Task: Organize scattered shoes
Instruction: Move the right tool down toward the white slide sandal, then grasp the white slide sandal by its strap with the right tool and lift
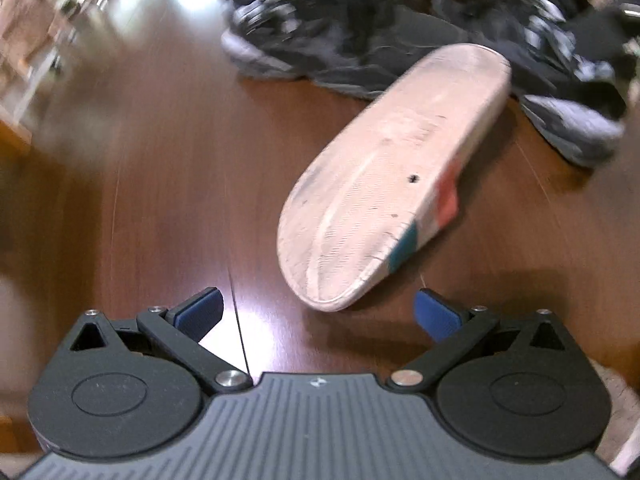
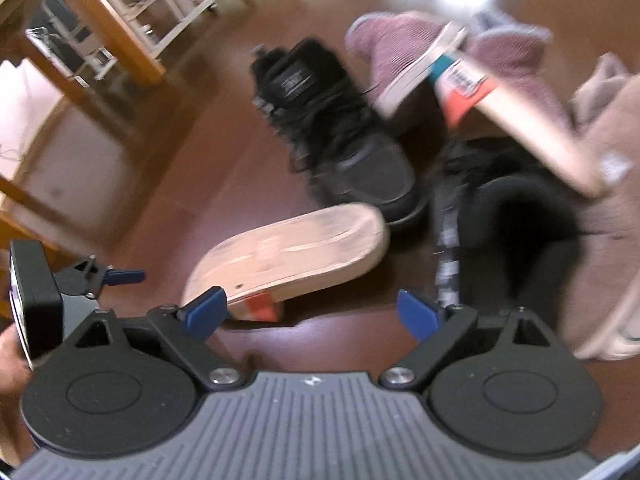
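Note:
A pale slide sandal (image 1: 384,176) lies sole-up on the brown floor, its teal and coral strap showing at the edge. My left gripper (image 1: 316,312) is open just short of its near end, nothing between the fingers. In the right wrist view the same sandal (image 2: 292,260) lies just ahead of my open right gripper (image 2: 312,312). A second matching sandal (image 2: 500,92) leans tilted on the pile behind. Two black sneakers (image 1: 336,36) (image 1: 568,80) lie beyond the sandal. The left gripper (image 2: 120,276) also shows at the left edge.
Mauve knit slippers (image 2: 404,40) and a beige one (image 2: 612,200) sit at the back right of the pile. A black sneaker (image 2: 340,132) stands mid-floor. Wooden table legs (image 2: 104,28) and a white metal rack (image 2: 160,0) stand at upper left. A hand (image 2: 10,356) holds the left gripper.

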Demonstrator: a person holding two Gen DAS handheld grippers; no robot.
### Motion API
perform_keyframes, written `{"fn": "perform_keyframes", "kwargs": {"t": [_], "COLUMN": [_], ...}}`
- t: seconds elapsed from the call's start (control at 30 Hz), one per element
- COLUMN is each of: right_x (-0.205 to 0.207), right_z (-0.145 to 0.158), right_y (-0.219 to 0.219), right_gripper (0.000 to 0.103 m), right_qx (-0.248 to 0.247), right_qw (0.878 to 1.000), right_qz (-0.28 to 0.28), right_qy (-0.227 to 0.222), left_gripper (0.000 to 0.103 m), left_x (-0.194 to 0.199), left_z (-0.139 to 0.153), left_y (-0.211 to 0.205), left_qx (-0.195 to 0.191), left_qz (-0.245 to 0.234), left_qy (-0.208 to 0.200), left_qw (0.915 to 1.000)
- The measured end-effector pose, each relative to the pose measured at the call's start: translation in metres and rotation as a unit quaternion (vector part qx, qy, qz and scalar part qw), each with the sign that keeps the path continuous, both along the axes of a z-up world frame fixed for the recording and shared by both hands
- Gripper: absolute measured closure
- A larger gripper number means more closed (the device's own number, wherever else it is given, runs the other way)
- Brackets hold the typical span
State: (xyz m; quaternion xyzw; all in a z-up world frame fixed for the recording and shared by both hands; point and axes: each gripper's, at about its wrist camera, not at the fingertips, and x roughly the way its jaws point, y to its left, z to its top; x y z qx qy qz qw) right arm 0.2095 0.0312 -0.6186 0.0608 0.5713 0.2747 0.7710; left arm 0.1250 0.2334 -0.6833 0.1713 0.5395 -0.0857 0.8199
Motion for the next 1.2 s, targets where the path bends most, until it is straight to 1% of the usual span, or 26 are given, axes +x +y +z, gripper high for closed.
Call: {"fn": "perform_keyframes", "kwargs": {"t": [0.03,0.07,0.17,0.3,0.37,0.4,0.43,0.47,0.57,0.63,0.7,0.77,0.8,0.83,0.87,0.93,0.97,1.03,1.13,1.2], "right_x": [0.004,0.006,0.015,0.030,0.036,0.039,0.041,0.044,0.047,0.045,0.042,0.039,0.038,0.037,0.035,0.032,0.025,0.021,0.029,0.035], "right_z": [-0.018,-0.028,-0.056,-0.083,-0.092,-0.097,-0.102,-0.106,-0.112,-0.104,-0.096,-0.089,-0.085,-0.081,-0.077,-0.069,-0.060,-0.058,-0.058,-0.057], "right_y": [0.004,0.005,0.008,0.006,0.008,0.009,0.009,0.010,0.010,0.011,0.012,0.013,0.013,0.014,0.014,0.015,0.012,0.016,0.021,0.024], "right_gripper": [0.012,0.012,0.012,0.012,0.018,0.024,0.041,0.067,0.076,0.080,0.081,0.081,0.082,0.082,0.082,0.082,0.081,0.080,0.078,0.064], "right_qx": [0.021,0.031,0.053,0.102,0.121,0.131,0.140,0.150,0.184,0.183,0.182,0.181,0.181,0.180,0.180,0.175,0.155,0.146,0.164,0.177], "right_qw": [0.999,0.999,0.996,0.987,0.982,0.980,0.977,0.973,0.961,0.955,0.948,0.941,0.936,0.932,0.927,0.918,0.911,0.912,0.927,0.935], "right_qz": [-0.006,-0.011,-0.033,-0.080,-0.096,-0.104,-0.112,-0.120,-0.146,-0.156,-0.165,-0.175,-0.180,-0.184,-0.189,-0.199,-0.204,-0.203,-0.205,-0.206], "right_qy": [0.028,0.042,0.065,0.094,0.106,0.112,0.118,0.125,0.147,0.174,0.201,0.228,0.241,0.255,0.268,0.297,0.322,0.324,0.267,0.229], "left_gripper": [0.000,0.000,0.000,0.000,0.000,0.000,0.000,0.000,0.000,0.000,0.000,0.000,0.000,0.000,0.000,0.000,0.000,0.000,0.000,0.000], "left_x": [-0.001,-0.002,-0.005,0.002,0.004,0.005,0.006,0.008,0.012,0.016,0.018,0.018,0.017,0.016,0.014,0.007,0.005,0.000,0.001,0.002], "left_z": [-0.001,-0.001,-0.004,-0.012,-0.015,-0.017,-0.018,-0.019,-0.021,-0.018,-0.012,-0.007,-0.002,0.003,0.005,0.010,0.010,0.009,0.007,0.008], "left_y": [-0.004,-0.007,-0.018,-0.021,-0.018,-0.016,-0.014,-0.013,-0.010,-0.005,0.000,0.001,0.001,0.001,0.000,-0.004,-0.005,-0.007,-0.013,-0.018], "left_qx": [0.007,0.014,0.034,0.027,0.023,0.021,0.019,0.018,0.016,0.006,-0.007,-0.016,-0.030,-0.044,-0.049,-0.065,-0.073,-0.080,-0.066,-0.053], "left_qz": [-0.013,-0.026,-0.064,-0.078,-0.071,-0.066,-0.061,-0.057,-0.047,-0.029,-0.016,-0.016,-0.017,-0.018,-0.023,-0.042,-0.042,-0.037,-0.033,-0.038], "left_qy": [-0.004,-0.009,-0.021,-0.013,-0.011,-0.009,-0.007,-0.007,-0.009,-0.013,-0.020,-0.023,-0.023,-0.022,-0.019,-0.020,-0.016,-0.014,-0.024,-0.041], "left_qw": [0.9999,0.9995,0.9971,0.9965,0.9971,0.9976,0.9979,0.9982,0.9987,0.9995,0.9997,0.9995,0.9991,0.9986,0.9984,0.9968,0.9963,0.9961,0.9970,0.9970]}}
